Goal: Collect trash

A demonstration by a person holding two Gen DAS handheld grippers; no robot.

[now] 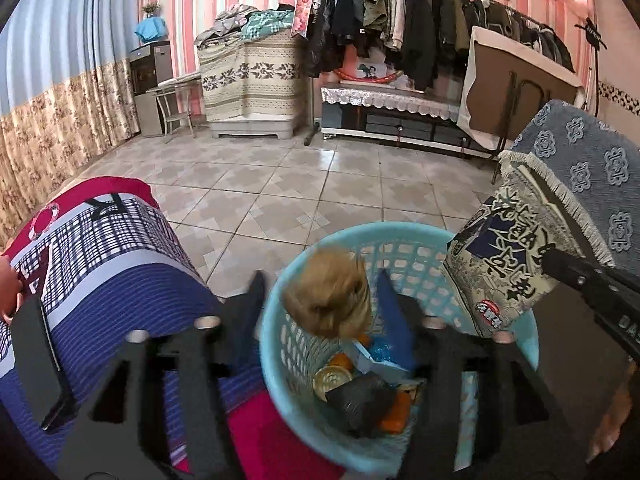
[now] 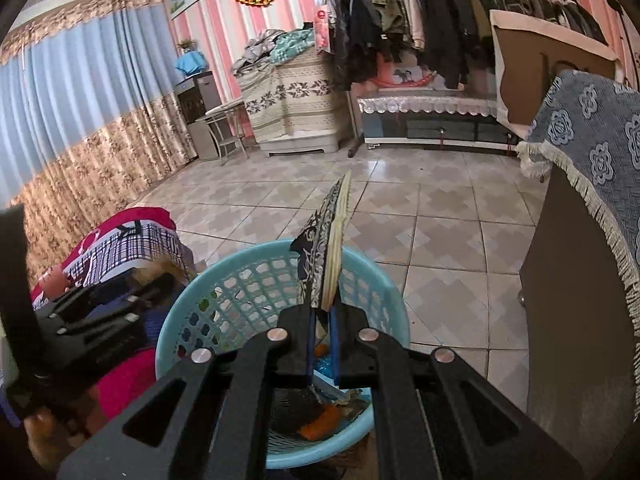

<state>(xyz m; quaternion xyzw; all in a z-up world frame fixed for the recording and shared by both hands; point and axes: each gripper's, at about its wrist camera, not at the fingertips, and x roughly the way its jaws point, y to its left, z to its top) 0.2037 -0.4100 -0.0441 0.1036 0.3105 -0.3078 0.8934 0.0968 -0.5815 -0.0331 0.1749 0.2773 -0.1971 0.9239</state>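
Note:
A light blue mesh trash basket [image 1: 516, 332] stands on the floor and holds several scraps, among them a black wad [image 1: 360, 400] and orange bits. My left gripper [image 1: 324, 300] is open above the basket; a brown crumpled lump [image 1: 330, 298] hangs blurred between its fingers over the basket. My right gripper [image 2: 323, 320] is shut on a printed snack bag [image 2: 324, 256] and holds it edge-on above the basket [image 2: 224, 292]. The same bag [image 1: 500, 256] shows at the right of the left wrist view.
A bed with a red, blue and white cover [image 1: 100, 248] is left of the basket. A cabinet with a blue fringed cloth [image 2: 592, 168] stands to the right. Tiled floor [image 1: 280, 184] stretches ahead to a clothes rack [image 1: 400, 20] and a low cabinet.

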